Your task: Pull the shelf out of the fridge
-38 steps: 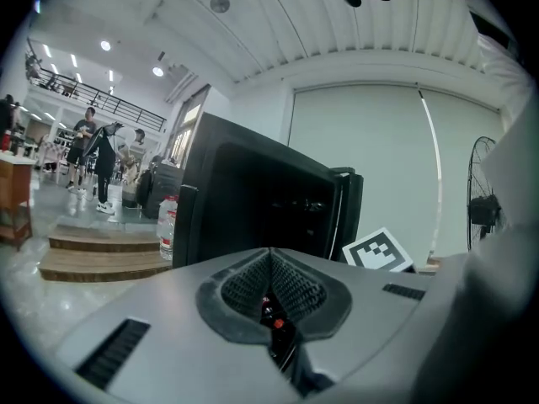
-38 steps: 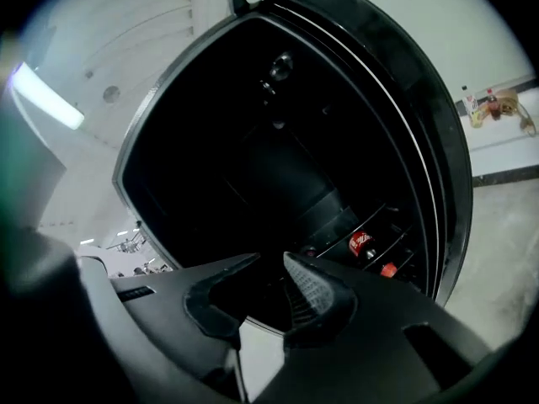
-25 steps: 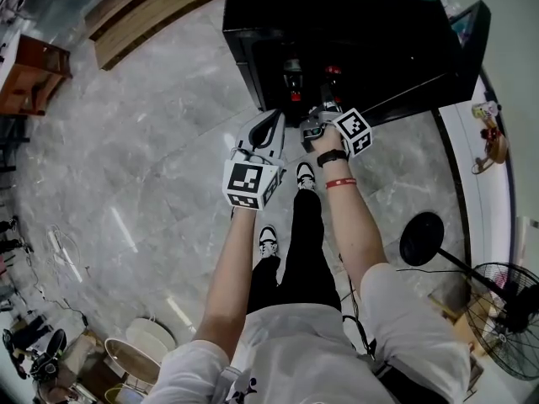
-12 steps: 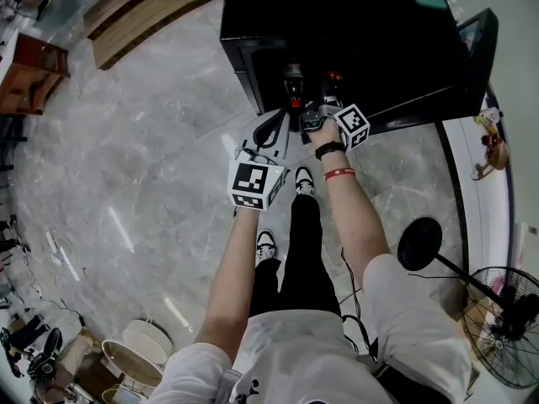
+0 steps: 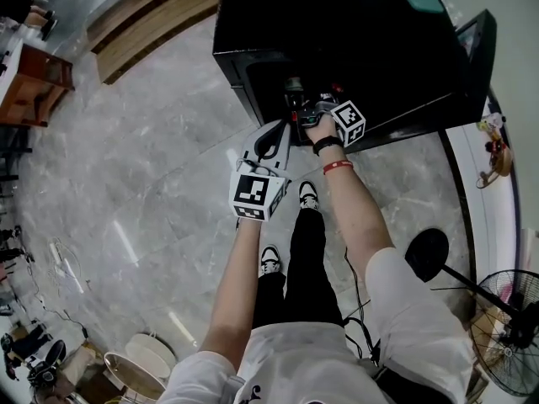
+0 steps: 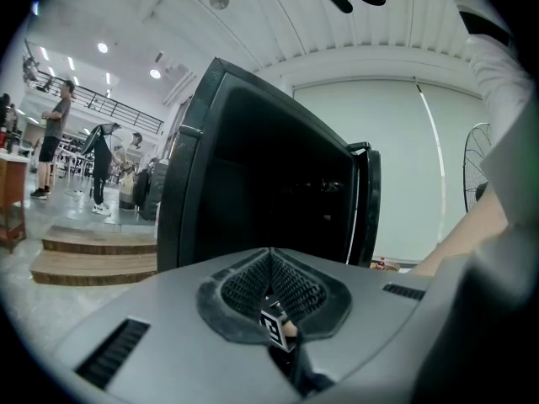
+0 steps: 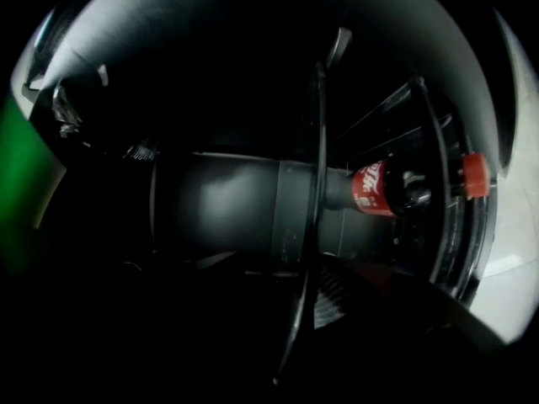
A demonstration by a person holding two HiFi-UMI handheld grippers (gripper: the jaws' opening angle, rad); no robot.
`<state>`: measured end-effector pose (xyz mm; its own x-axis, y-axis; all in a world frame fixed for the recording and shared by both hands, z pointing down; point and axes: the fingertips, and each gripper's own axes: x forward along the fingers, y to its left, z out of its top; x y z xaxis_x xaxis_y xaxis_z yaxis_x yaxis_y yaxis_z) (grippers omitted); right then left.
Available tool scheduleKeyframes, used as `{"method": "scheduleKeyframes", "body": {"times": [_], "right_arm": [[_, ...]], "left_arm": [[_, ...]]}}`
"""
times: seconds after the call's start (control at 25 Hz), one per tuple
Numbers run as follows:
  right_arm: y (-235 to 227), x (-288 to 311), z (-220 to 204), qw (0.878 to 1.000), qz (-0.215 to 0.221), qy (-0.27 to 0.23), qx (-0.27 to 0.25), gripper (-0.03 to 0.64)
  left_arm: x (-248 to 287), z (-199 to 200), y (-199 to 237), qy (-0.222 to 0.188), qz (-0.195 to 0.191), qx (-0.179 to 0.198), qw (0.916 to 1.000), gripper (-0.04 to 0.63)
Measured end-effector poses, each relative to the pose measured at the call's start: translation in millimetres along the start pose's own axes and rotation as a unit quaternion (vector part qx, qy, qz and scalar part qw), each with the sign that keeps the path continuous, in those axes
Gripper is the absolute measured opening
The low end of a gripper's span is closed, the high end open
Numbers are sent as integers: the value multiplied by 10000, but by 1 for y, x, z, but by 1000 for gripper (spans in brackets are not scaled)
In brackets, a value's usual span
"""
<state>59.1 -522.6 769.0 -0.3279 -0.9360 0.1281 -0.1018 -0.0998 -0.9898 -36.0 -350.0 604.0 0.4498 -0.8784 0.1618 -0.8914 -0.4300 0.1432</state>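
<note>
A black fridge (image 5: 337, 23) stands on the floor with its door (image 5: 476, 49) swung open to the right. My right gripper (image 5: 305, 106) reaches into the dark opening. In the right gripper view the thin edge of the shelf (image 7: 313, 225) runs between its jaws, which stand apart. One ribbed pad (image 7: 335, 297) shows just right of the edge, not pressing on it. A cola bottle (image 7: 383, 188) with a red label lies beyond. My left gripper (image 5: 276, 129) hangs outside the fridge front (image 6: 253, 183), its jaws shut with nothing in them (image 6: 271, 255).
A fan (image 5: 505, 326) and a round black stand base (image 5: 425, 247) are on the floor at the right. Wooden steps (image 5: 143, 15) and a brown table (image 5: 34, 74) lie at the left, pale tubs (image 5: 135, 364) at the bottom left. People stand far off in the left gripper view.
My right gripper has pushed a little deeper into the fridge opening. The left gripper has drifted slightly toward the fridge and stays shut.
</note>
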Motion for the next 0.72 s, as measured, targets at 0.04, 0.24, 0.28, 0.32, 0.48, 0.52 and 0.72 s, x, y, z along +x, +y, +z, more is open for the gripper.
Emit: {"method": "scheduleKeyframes", "body": {"times": [0.04,0.24,0.28,0.32,0.48,0.52,0.72], "right_arm": [[2,4,1,10000,23,-23,29,225],[7,20,5,9998,99,-135,120,230],[7,23,7,9997,112,-171,147,235],[8,26,8,9996,120,-206,178,240],[6,33,9,9993,46,-316,204,253],[4,34,9,9994,23,-318,161,253],[-2,37,9,9990,-136,-372,-197,252]], "left_arm": [[0,1,-1,-17,-6,11,10000,18],[-5,-1,-3,-41,-12,15,10000,18],[-6,-3,-3,-34,-13,8,10000,18],[-6,-5,-3,-21,-13,3,10000,18],[-10,-6,-2,15,15,-3,10000,18],[-10,-6,-1,12,19,2,10000,18],[-9,-7,-3,-26,44,-39,10000,18]]}}
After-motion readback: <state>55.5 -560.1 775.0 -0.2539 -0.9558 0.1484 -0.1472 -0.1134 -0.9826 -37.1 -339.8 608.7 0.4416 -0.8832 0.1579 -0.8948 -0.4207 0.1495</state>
